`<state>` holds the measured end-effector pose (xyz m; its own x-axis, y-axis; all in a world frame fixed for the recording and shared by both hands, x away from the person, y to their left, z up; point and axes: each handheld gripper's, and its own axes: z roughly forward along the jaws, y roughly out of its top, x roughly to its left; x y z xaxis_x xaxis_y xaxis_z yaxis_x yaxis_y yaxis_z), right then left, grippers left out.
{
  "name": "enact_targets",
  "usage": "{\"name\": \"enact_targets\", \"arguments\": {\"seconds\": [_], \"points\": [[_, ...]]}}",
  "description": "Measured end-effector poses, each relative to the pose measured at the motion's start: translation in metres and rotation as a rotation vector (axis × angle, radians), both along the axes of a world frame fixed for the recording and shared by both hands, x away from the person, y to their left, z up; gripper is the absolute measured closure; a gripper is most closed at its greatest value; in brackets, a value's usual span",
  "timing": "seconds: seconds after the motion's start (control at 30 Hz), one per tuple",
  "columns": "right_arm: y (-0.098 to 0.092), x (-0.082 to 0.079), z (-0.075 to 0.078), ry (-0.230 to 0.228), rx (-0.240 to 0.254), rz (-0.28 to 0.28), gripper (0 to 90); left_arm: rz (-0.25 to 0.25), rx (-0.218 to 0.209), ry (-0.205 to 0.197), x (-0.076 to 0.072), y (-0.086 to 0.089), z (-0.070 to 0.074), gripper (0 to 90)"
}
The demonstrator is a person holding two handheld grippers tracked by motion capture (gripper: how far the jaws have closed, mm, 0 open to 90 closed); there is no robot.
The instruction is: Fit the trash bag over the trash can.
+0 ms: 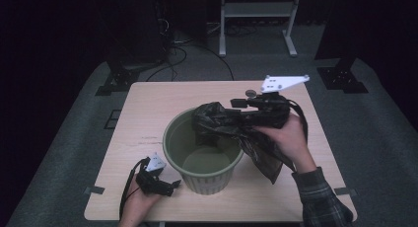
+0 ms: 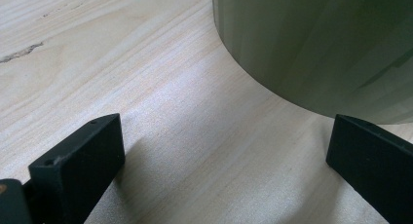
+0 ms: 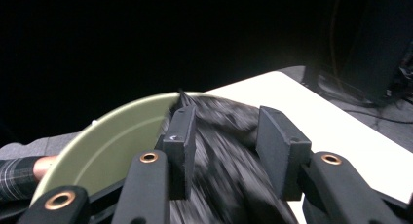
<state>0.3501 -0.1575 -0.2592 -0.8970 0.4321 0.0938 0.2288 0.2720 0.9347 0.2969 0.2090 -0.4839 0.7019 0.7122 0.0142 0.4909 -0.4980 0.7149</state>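
A pale green bin (image 1: 207, 180) stands upright on the wooden table (image 1: 148, 103), near its front. My right gripper (image 1: 229, 116) reaches over the bin's far rim and is shut on a crumpled black plastic bag (image 1: 263, 155), part of which hangs down outside the bin on the right. In the right gripper view the bag (image 3: 224, 156) is bunched between the two jaws of the right gripper (image 3: 221, 119), above the bin's rim (image 3: 112, 136). My left gripper (image 1: 170, 185) rests on the table at the bin's lower left. It stands open (image 2: 226, 131), the bin's wall (image 2: 316, 44) just beyond its jaws.
A white metal frame (image 1: 256, 12) stands on the grey floor behind the table. Black stand bases (image 1: 116, 81) (image 1: 342, 76) flank the table's far corners, with cables (image 1: 177, 52) on the floor. Bare tabletop (image 2: 97, 53) lies left of the bin.
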Motion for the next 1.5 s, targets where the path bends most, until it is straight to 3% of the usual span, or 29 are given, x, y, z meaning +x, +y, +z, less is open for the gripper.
{"name": "enact_targets", "arguments": {"seconds": [0.13,0.23,0.27,0.33,0.4,0.67,0.73,0.9,0.93,0.97,1.03,1.07,1.2,1.4,1.5], "points": [[0.033,0.007,-0.003,0.024,-0.025,0.053,58.4,0.0,0.0,0.0,0.0,0.0,0.0,0.0],[0.052,0.01,-0.009,0.059,-0.073,0.076,61.5,0.0,0.001,0.0,0.0,0.0,0.0,0.0],[0.058,0.012,-0.011,0.079,-0.096,0.079,65.4,0.0,0.001,0.0,0.0,0.0,0.0,0.0],[0.065,0.014,-0.017,0.106,-0.144,0.085,81.4,0.0,0.0,0.0,0.0,0.0,0.0,0.0],[0.069,0.013,-0.02,0.123,-0.17,0.099,90.0,-0.001,0.001,0.0,0.0,0.0,0.0,0.0],[0.073,-0.012,-0.02,0.167,-0.129,0.282,90.0,0.0,0.0,-0.001,0.0,0.0,0.0,0.0],[0.074,-0.015,-0.02,0.196,-0.124,0.334,90.0,-0.001,0.002,-0.001,0.0,0.0,0.0,0.0],[0.081,-0.017,-0.03,0.247,-0.225,0.38,90.0,0.0,0.0,0.0,0.0,0.0,0.0,0.0],[0.082,-0.016,-0.032,0.242,-0.246,0.37,87.4,-0.001,0.001,0.0,0.0,0.0,0.0,0.0],[0.083,-0.016,-0.033,0.234,-0.252,0.344,74.4,0.0,0.0,0.0,0.0,0.0,0.0,0.0],[0.08,-0.013,-0.032,0.222,-0.218,0.326,65.9,-0.001,0.001,0.0,0.0,0.0,0.0,0.0],[0.075,-0.013,-0.029,0.193,-0.172,0.304,63.0,0.0,0.0,0.0,0.0,0.0,0.0,0.0],[0.061,-0.013,-0.019,0.163,-0.1,0.275,59.1,0.0,0.0,0.0,0.0,0.0,0.0,0.0],[0.018,-0.012,-0.006,0.077,-0.071,0.15,49.6,0.0,0.0,0.0,0.0,0.0,0.0,0.0],[-0.006,-0.01,-0.008,0.052,-0.089,0.059,45.6,0.0,0.0,0.0,0.0,0.0,0.0,0.0]]}}
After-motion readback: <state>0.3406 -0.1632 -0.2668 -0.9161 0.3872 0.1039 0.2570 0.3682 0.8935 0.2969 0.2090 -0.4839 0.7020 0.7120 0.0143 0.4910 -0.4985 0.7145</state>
